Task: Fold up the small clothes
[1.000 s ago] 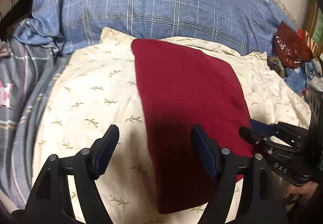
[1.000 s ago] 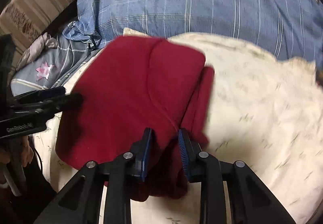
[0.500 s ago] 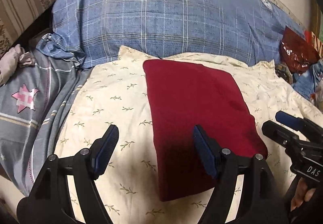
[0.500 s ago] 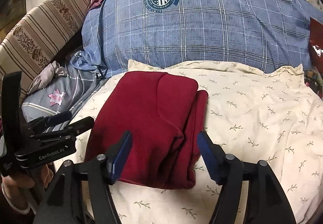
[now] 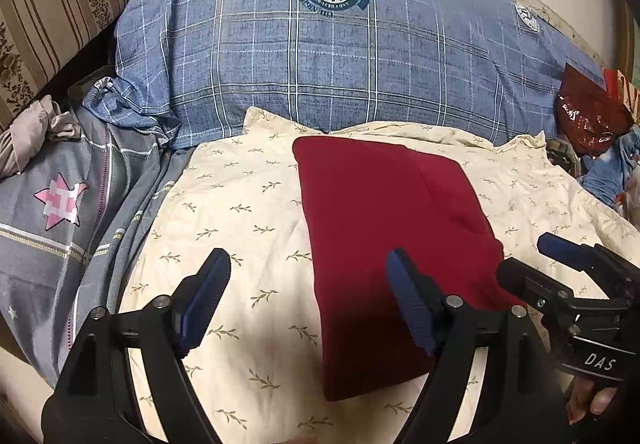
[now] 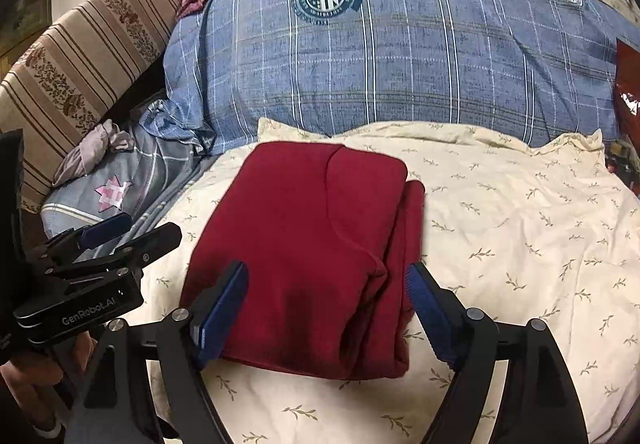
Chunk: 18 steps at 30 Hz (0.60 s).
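Observation:
A dark red garment [image 5: 384,228] lies folded into a rectangle on a cream leaf-print sheet [image 5: 240,211]; in the right wrist view [image 6: 304,244] its layered edges show along the right side. My left gripper [image 5: 308,296] is open and empty, held above the garment's near left edge. My right gripper [image 6: 326,304] is open and empty above the garment's near end. Each gripper shows in the other's view: the right one [image 5: 560,264] at the garment's right, the left one [image 6: 116,236] at its left.
A large blue plaid pillow [image 5: 340,55] lies behind the sheet. A grey quilt with a pink star [image 5: 60,203] is at the left, with a striped cushion [image 5: 52,3] behind it. Red and blue clutter [image 5: 592,123] sits at the far right.
My right gripper let go of the garment's edge, opened and drew back. My left gripper also pulled back and up. The garment now lies flat and folded.

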Tool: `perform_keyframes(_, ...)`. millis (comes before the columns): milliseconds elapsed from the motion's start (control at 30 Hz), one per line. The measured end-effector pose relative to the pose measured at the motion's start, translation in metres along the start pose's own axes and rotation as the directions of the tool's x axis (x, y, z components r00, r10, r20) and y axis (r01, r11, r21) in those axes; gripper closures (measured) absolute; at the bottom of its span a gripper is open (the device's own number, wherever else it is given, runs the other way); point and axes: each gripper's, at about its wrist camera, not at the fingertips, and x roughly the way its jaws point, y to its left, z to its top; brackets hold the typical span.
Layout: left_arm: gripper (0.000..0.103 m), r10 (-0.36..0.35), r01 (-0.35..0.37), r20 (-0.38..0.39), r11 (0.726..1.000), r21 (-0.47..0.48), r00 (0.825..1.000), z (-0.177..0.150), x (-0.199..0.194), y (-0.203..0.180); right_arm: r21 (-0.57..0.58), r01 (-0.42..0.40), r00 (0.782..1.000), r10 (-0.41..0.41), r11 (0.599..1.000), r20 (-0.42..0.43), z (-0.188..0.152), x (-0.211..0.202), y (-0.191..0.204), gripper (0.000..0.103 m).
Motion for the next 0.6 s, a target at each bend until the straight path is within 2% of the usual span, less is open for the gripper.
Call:
perform_keyframes(133, 0.023, 0.0, 0.0, -0.013, 1.0, -0.017, 1.0, -0.002, 0.009, 0.002, 0.006, 0.0, 1.0, 0.0, 1.0, -0.028, -0.002, 0.009, -0.001, 0.02)
perform_keyframes(600, 0.023, 0.011, -0.011, -0.03, 1.0, -0.007, 0.999, -0.002, 0.02, 0.003, -0.001, 0.009, 0.999, -0.009, 1.0, -0.049, 0.001, 0.02, 0.0, 0.02)
